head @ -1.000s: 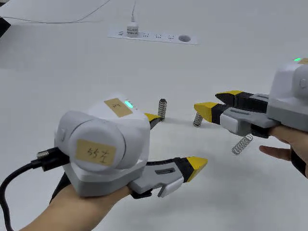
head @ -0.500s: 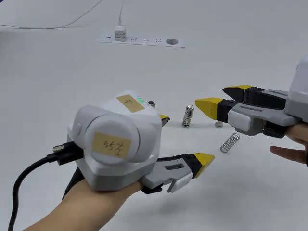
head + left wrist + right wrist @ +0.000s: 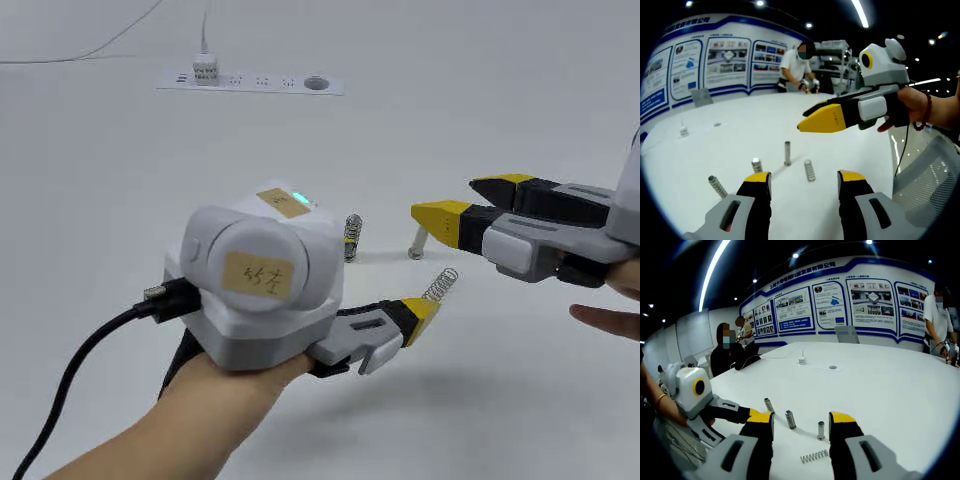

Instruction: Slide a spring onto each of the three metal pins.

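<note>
The loose spring (image 3: pixel 440 284) is a short coil of bare steel wire lying on its side on the white table (image 3: pixel 520 400). It lies near the bare pin (image 3: pixel 417 243), on the side nearer the person. The bare pin is a stubby silver post that stands upright with nothing on its shaft. To its left in the head view, the second pin (image 3: pixel 352 237) stands upright with a coil sleeved round it. In the right gripper view, the third pin (image 3: pixel 769 405) also wears a coil and stands further along the same row.

The left gripper (image 3: pixel 805 176) has its yellow-tipped jaws spread wide, with nothing between them. In its own view the loose spring lies on the table ahead of the gap, nearer the right-hand jaw. In the head view its one visible tip sits just beside the spring's lower end, but I cannot tell whether they touch.

The right gripper (image 3: pixel 801 417) also has its jaws spread wide and empty. In its own view the loose spring lies crosswise on the table, low between the jaws, with the bare pin just beyond it.
</note>
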{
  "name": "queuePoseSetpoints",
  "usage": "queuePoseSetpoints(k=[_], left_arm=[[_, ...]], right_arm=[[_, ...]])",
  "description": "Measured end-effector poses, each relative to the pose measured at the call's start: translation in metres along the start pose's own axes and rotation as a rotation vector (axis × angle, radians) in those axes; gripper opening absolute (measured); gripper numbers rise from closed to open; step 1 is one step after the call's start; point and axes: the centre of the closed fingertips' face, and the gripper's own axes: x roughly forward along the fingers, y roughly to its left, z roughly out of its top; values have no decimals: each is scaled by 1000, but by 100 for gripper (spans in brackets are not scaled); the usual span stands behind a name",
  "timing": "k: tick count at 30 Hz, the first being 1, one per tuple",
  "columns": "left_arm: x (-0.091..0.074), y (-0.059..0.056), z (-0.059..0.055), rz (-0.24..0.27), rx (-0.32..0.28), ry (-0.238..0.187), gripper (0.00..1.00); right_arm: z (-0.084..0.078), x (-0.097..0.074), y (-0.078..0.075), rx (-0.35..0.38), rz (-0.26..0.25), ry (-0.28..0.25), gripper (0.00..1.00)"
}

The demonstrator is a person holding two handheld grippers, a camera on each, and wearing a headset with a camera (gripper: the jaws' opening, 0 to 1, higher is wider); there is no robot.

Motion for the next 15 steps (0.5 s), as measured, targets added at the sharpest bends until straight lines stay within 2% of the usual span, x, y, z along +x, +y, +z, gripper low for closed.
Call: queuePoseSetpoints(k=[4,8,15], left_arm=[[9,-3,-4,-3,18,14,53],[19,-1,-10,-5,28,24,50],[35,-1,-15,-20,40,33,43]], right_arm=[[-4,-5,-6,-11,-17,6,46],[-3,-11,-11,11,-22,-9,47],[-5,-21,-12,20,-19,-18,48]])
